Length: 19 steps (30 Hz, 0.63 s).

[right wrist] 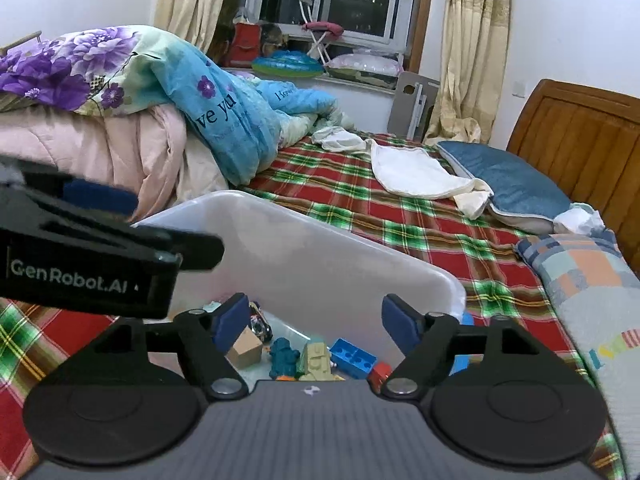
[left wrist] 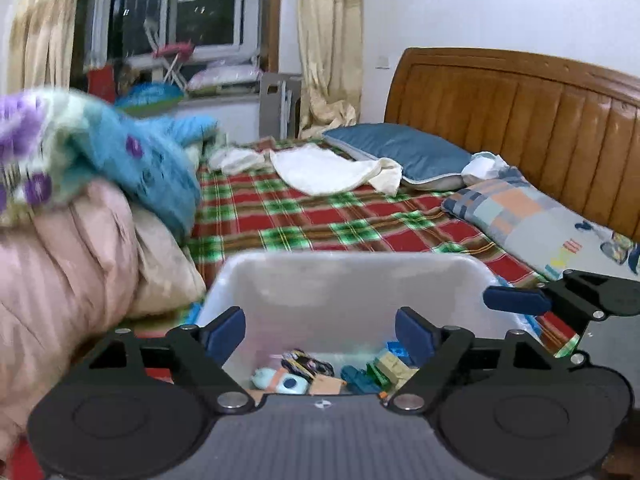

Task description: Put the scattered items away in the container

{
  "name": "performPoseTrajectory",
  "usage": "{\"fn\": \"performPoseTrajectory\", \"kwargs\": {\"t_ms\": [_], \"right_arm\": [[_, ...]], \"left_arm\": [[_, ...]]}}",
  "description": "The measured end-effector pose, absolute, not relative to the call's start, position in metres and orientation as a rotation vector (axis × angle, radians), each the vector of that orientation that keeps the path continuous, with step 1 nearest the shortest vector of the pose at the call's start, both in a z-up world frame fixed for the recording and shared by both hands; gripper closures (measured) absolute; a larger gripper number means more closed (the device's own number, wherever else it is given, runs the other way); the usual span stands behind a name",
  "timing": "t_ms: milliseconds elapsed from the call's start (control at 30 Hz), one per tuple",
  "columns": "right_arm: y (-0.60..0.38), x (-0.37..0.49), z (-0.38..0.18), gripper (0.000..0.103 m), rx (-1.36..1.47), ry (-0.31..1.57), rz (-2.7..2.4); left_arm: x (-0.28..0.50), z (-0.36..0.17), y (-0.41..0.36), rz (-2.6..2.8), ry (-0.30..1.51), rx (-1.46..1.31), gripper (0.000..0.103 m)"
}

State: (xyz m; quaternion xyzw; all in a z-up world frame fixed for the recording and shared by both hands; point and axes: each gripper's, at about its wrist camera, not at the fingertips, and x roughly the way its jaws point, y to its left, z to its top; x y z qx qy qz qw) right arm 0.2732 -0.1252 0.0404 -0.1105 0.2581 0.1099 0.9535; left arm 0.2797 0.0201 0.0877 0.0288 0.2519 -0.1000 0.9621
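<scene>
A white plastic bin [left wrist: 352, 280] stands on the plaid bed; it also shows in the right wrist view [right wrist: 320, 248]. Inside lie several small toys: a dark toy car [left wrist: 306, 364], a light blue toy [left wrist: 286, 382], a teal figure [right wrist: 284, 356], a tan figure [right wrist: 318, 360], a blue brick [right wrist: 354, 356], a brown block [right wrist: 244, 348]. My left gripper [left wrist: 320, 332] is open and empty above the bin. My right gripper [right wrist: 310, 320] is open and empty above the bin's near side. The right gripper [left wrist: 560, 300] shows at the right of the left view; the left gripper [right wrist: 100, 248] crosses the right view's left side.
Piled quilts, pink [right wrist: 120, 152] and blue floral [right wrist: 224, 108], lie left of the bin. A white cloth [right wrist: 416, 172], a blue pillow [right wrist: 508, 184] and a patchwork pillow [right wrist: 588, 276] lie toward the wooden headboard [left wrist: 520, 112]. A blue item [right wrist: 460, 362] lies by the bin's right side.
</scene>
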Motion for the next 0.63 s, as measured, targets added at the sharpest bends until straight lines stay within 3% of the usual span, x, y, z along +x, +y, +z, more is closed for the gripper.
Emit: {"fn": "performPoseTrajectory", "kwargs": {"t_ms": [200, 433, 633], "right_arm": [[-0.128, 0.252, 0.057, 0.012, -0.222, 0.543, 0.212], [-0.137, 0.237, 0.064, 0.012, -0.238, 0.571, 0.203], [-0.149, 0.237, 0.068, 0.011, -0.199, 0.596, 0.184]], "left_arm": [[0.26, 0.111, -0.011, -0.077, 0.48, 0.249, 0.018], [0.264, 0.118, -0.026, -0.134, 0.626, 0.21, 0.018], [0.262, 0.124, -0.03, -0.103, 0.614, 0.209, 0.018]]}}
